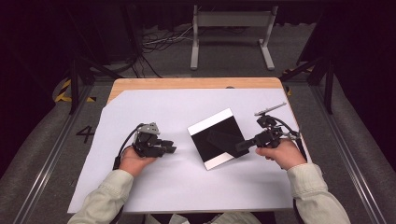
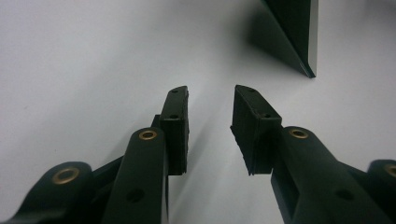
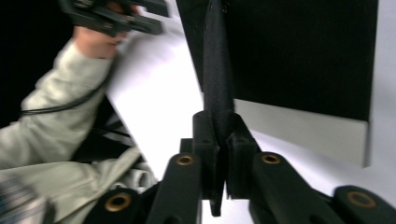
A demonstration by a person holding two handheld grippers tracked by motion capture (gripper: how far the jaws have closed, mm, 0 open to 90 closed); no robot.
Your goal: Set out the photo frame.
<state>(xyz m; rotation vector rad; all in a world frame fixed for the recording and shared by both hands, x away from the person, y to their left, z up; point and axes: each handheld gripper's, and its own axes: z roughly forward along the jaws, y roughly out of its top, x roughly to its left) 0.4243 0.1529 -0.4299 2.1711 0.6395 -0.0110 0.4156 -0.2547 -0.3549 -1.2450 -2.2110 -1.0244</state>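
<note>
The right gripper pinches a black flap on the box; the left gripper waits open and should reach in next

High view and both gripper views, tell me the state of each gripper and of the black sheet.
Left gripper: open, holding nothing, low over the white paper.
Right gripper: shut on a folded-over black flap.
Black sheet: lying on the paper, one corner flap folded over, white strips along two edges.

White sheet over wooden table.
</note>
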